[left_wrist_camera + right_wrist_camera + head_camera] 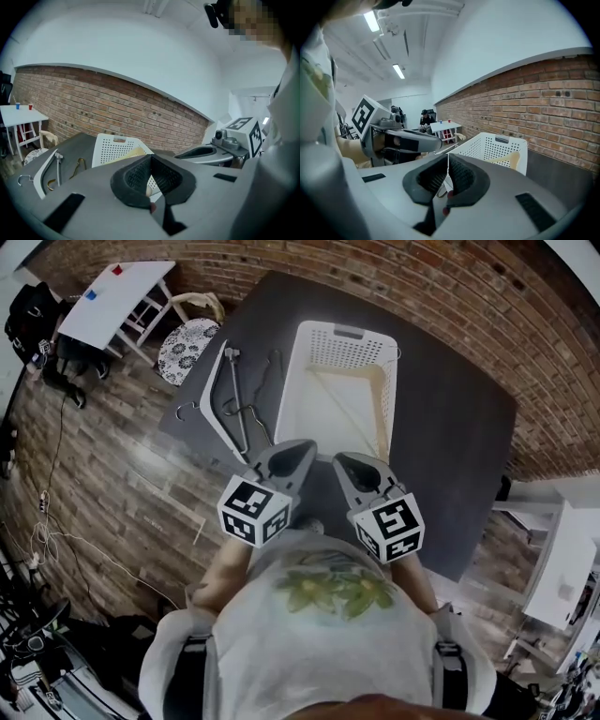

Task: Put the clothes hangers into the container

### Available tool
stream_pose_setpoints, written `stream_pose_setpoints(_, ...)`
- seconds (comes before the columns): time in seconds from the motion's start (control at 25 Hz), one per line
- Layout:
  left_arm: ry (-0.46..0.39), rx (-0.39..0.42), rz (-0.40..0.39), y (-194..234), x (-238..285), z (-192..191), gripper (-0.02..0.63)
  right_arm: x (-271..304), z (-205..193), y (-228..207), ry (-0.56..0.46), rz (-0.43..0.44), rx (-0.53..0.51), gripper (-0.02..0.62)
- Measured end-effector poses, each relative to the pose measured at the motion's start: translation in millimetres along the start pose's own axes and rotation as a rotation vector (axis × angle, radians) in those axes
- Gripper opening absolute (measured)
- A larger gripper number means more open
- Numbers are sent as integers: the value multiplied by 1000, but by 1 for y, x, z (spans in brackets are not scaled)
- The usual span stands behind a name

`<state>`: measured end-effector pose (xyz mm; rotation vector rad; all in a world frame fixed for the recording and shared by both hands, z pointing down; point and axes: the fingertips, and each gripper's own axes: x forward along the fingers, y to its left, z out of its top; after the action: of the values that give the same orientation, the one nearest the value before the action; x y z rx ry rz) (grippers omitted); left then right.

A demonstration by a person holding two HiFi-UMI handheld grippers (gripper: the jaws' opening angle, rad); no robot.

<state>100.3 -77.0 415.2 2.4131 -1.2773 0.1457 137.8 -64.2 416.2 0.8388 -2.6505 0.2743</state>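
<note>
Dark grey tabletop (469, 427) set against a red brick wall (450, 296). Loose clothes hangers (234, 395), one white plastic and the others thin metal, lie flat on the table just left of the white perforated plastic laundry basket (342, 334). One cream-coloured hanger (380, 404) lies inside the basket along its right wall. Left gripper (306, 447) and right gripper (343, 461) are held side by side near the person's body, short of the basket's near rim. Both have their jaws pressed together, with nothing between them and touching nothing.
</note>
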Motion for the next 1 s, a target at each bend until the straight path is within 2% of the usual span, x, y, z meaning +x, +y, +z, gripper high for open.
stream_pose_setpoints(0.16, -1, -13, 45, -10, -13, -9, 29, -8, -7, 10, -19, 43, 46, 32)
stream_pose_setpoints(0.36, 9, -32, 114, -8, -36, -24, 29, -5, -17, 31, -2, 122, 46, 34)
stream_pose_setpoints(0.52, -2, -53, 144, 0, -51, -29, 29, 2, -17, 46, 8, 150, 57, 34)
stream_pose_setpoints(0.8, 4, -72, 173, 33, -67, -32, 29, 33, -21, 74, 43, 199, 30, 34)
stream_pose_setpoints(1.0, 4, -70, 209, 70, -92, -25, 29, 69, -13, 99, 58, 196, -6, 34)
